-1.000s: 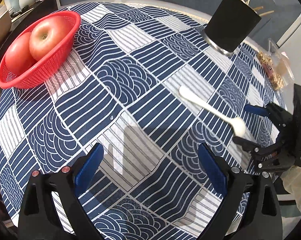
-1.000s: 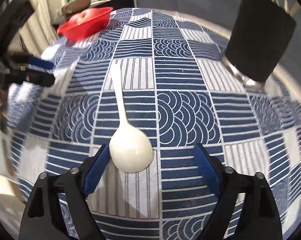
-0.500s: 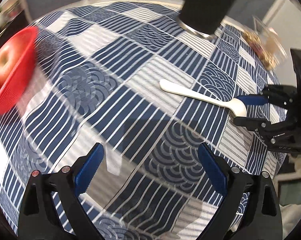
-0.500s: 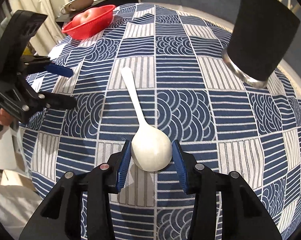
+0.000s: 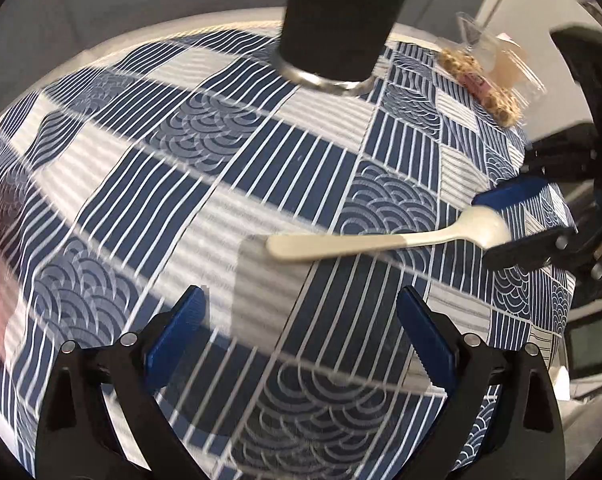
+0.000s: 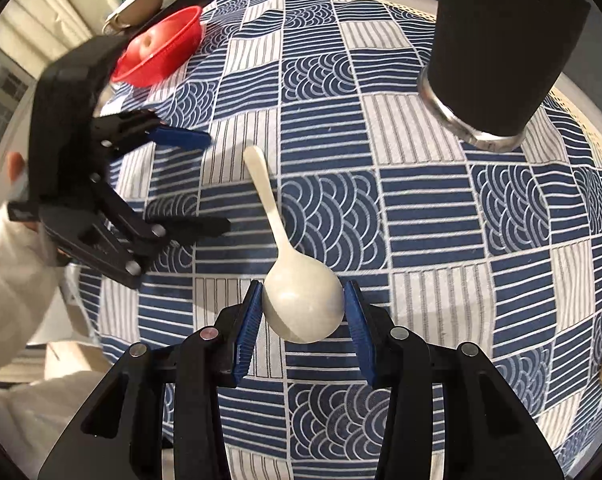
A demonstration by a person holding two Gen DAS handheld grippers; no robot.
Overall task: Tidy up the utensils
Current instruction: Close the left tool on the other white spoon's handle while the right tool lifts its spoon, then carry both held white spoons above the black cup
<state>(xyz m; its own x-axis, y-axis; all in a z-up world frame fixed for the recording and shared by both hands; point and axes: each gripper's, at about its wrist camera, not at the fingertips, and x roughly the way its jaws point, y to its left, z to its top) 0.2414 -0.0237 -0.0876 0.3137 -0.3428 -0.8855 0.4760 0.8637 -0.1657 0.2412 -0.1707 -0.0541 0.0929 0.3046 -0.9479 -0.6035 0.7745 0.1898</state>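
A white spoon (image 6: 297,276) lies over the blue patterned tablecloth (image 6: 421,208). My right gripper (image 6: 303,314) is shut on the spoon's bowl, with the handle pointing away from it. In the left wrist view the spoon (image 5: 381,240) stretches sideways, its bowl between the right gripper's fingers (image 5: 513,196). My left gripper (image 5: 301,332) is open and empty, just short of the handle tip. It also shows in the right wrist view (image 6: 205,180), left of the handle. A black utensil holder (image 6: 501,48) stands at the far right; it also shows in the left wrist view (image 5: 341,20).
A red basket (image 6: 161,52) with an apple stands at the far left of the table. A clear snack box (image 5: 489,72) sits near the right edge. The table edge runs close behind the holder.
My right gripper closed on the spoon's bowl. My left gripper swung right and moved toward the spoon's handle, still open.
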